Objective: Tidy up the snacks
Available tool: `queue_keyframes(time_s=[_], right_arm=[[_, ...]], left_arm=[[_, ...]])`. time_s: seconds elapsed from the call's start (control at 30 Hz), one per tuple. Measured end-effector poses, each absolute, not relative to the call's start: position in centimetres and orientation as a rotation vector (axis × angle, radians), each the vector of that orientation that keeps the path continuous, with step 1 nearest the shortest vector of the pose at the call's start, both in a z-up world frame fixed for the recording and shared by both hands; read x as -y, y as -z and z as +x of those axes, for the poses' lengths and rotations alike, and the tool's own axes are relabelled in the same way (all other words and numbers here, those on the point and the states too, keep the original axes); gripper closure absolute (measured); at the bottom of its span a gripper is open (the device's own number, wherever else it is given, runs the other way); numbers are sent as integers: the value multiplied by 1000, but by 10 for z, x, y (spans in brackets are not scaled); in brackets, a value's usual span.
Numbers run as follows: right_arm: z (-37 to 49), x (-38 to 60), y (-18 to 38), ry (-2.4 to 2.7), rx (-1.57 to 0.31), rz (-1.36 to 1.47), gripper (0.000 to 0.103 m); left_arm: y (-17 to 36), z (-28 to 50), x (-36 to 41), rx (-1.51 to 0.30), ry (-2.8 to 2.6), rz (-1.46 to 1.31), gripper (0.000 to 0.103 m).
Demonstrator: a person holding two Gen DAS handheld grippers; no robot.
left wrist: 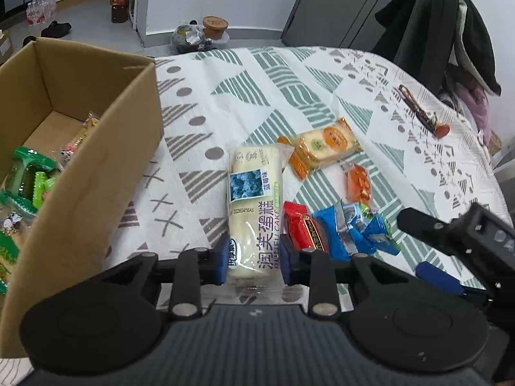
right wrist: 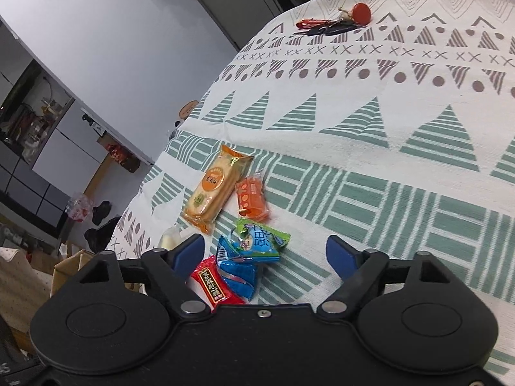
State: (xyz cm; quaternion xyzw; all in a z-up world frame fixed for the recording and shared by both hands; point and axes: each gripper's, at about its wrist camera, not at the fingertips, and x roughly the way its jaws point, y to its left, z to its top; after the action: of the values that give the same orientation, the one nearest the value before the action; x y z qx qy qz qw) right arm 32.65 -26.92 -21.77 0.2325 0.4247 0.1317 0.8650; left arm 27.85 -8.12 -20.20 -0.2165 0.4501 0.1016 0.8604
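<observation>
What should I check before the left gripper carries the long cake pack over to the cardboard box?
1. Left gripper shut on the cake pack: ok, both pads press its sides.
2. Grip position: not ok, jaws hold the near end, so the far end may sag.
3. Cardboard box open with room inside: ok.
4. Red packet clear of the pack: cannot tell, it lies right against it.
5. Right gripper out of the path: ok, open, on the far side from the box.

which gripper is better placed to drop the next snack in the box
Left. The left gripper is shut on the cake roll, with the cardboard box right beside it. The right gripper is open and empty over the small packets.
</observation>
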Motion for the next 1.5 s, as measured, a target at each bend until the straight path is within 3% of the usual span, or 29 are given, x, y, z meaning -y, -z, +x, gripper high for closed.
queue_keyframes(time_s=[0.27, 0.43, 0.5, 0.53, 0.63, 1.23, 1.5], right_arm=[[342, 261, 228, -274, -905, 500, 33], [346, 259, 237, -318, -948, 527, 61], [342, 257, 235, -320, -946, 506, 63], [340, 258, 233, -323, -939, 498, 73], [334, 261, 229, -348, -930, 522, 80], [289, 264, 187, -444, -818, 567, 88], [268, 268, 175, -465, -800, 584, 88]], left_arm=[[189, 273, 70, -919, -225, -484, 79], [187, 264, 67, -928, -232, -494, 80], [187, 259, 68, -934, -234, -491, 80], [187, 257, 69, -934, -234, -488, 81], [184, 251, 69, -928, -242, -491, 82], [135, 214, 59, -816, -241, -497, 103], [114, 201, 56, -774, -225, -499, 103]])
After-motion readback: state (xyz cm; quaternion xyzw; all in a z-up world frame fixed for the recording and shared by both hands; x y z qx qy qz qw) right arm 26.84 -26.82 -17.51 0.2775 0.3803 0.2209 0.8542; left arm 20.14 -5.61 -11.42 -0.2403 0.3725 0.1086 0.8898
